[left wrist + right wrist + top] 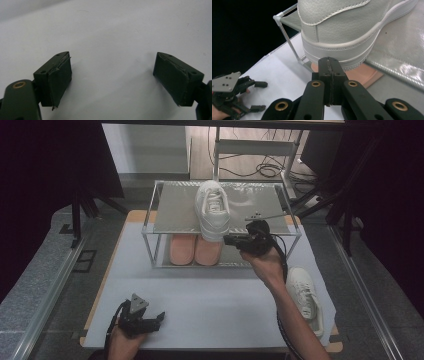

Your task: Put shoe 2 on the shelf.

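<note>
Right gripper (329,62) pressed shut against the heel of the white shoe (212,210) on the rack's (170,210) top shelf

One rack; two white shoes, the second (305,297) lying near the table's (210,295) right edge; one pink pair (195,249) below; left gripper (112,77) spread wide, empty, over bare table at the near edge

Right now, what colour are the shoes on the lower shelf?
The lower shoes are pale pink, clearest in the high view.
</note>
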Demonstrator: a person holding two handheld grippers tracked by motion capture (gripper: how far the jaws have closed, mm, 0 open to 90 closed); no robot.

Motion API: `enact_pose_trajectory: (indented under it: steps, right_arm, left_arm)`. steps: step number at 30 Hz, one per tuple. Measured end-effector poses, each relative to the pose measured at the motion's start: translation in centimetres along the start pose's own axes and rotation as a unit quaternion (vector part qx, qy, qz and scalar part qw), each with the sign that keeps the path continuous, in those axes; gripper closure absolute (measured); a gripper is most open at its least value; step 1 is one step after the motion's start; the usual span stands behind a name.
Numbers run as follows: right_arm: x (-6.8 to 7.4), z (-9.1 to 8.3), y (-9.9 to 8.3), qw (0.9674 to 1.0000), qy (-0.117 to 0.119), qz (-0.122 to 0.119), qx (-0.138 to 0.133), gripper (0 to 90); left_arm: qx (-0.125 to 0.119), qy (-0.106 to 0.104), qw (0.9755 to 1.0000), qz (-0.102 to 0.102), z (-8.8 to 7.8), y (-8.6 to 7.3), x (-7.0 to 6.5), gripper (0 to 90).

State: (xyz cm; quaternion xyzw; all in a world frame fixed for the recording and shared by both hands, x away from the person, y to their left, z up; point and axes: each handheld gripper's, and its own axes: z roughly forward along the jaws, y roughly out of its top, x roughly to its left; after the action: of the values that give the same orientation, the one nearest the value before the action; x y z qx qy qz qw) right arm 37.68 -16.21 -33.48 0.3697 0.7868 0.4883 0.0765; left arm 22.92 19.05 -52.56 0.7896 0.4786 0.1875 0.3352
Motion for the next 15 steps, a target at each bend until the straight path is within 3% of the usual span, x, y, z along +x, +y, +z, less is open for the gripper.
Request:
enact_pose_trajectory:
  steps: [15]
  right_arm:
    - [0.2, 3.2, 1.5, 1.0000, 0.000, -0.004, 0.000, 90.0]
  left_arm:
    - [0.000, -0.001, 1.0000, 0.000, 0.0, 0.0, 0.0, 15.3]
